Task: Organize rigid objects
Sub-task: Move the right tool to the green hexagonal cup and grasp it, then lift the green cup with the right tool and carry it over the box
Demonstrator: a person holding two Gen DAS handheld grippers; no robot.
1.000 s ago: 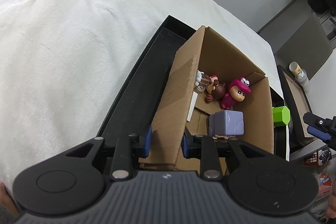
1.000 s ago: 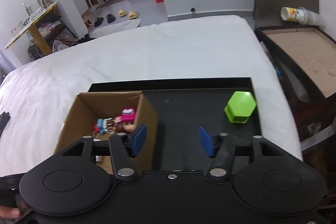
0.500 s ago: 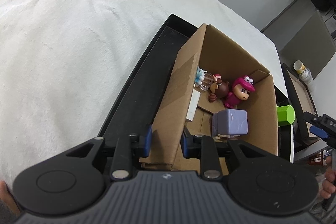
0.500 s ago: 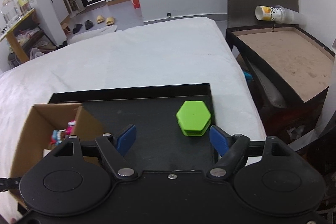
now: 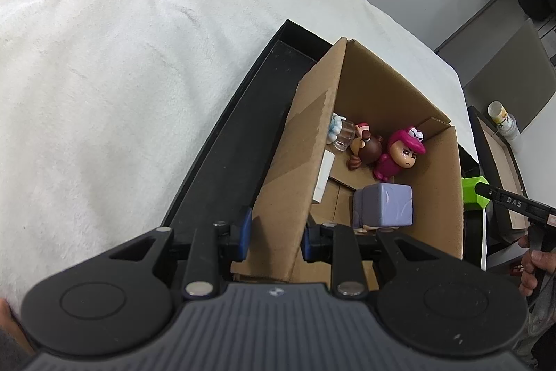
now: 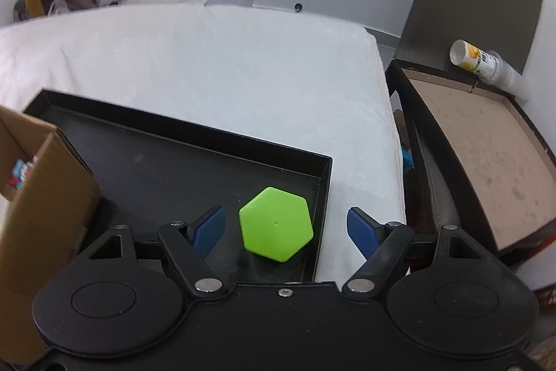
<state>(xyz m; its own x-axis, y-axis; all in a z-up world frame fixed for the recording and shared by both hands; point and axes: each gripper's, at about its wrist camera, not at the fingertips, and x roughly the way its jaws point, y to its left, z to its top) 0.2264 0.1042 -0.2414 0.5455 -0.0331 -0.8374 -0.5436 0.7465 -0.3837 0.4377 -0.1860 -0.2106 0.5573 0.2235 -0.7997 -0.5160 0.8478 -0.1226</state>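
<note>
My left gripper is shut on the near left wall of the cardboard box, one finger outside and one inside. In the box lie a purple cube figure, a pink figure, a brown-haired figure and a clear piece. The green hexagon block sits in the right corner of the black tray. My right gripper is open wide, just above the block with a finger on either side. The block also shows in the left wrist view.
The tray lies on a white bed. The box shows at the left of the right wrist view. A brown-lined open case with a bottle stands right of the bed. Shoes and furniture lie far back.
My right gripper has swung right from the box to the green block, come close to it and opened wider. My left gripper stays shut on the box wall.
</note>
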